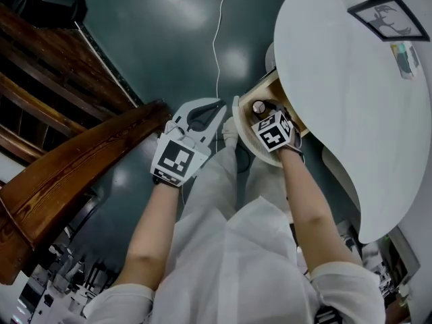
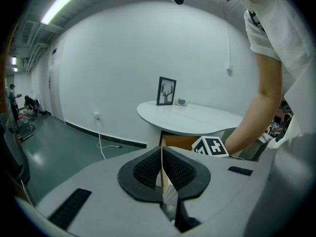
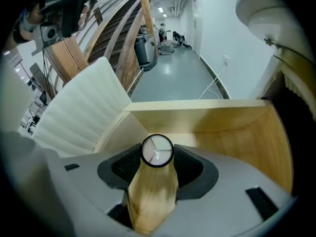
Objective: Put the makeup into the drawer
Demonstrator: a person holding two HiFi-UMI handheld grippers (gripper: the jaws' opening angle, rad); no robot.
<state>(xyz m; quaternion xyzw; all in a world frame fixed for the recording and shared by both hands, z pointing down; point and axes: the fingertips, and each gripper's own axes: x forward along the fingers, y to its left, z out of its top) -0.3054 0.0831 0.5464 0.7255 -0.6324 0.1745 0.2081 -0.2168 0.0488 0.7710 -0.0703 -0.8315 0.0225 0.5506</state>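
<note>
My right gripper (image 1: 262, 112) is shut on the makeup (image 1: 258, 106), a tube with a light wooden body and a round black-rimmed cap. In the right gripper view the makeup (image 3: 157, 151) stands between the dark pads of the right gripper (image 3: 157, 163), pointing down into the open wooden drawer (image 3: 227, 127). The drawer (image 1: 264, 88) juts out from under the white table (image 1: 351, 79); its ribbed white front (image 3: 79, 112) is on the near side. My left gripper (image 1: 208, 111) hangs beside the drawer, to its left, shut and empty. In its own view the left gripper (image 2: 162, 169) has its pads together.
A framed deer picture (image 1: 389, 15) and a small jar (image 1: 405, 56) stand on the table. A white cable (image 1: 217, 39) trails over the dark green floor. A brown wooden stair rail (image 1: 74, 174) runs along the left. My white-clothed legs are below the grippers.
</note>
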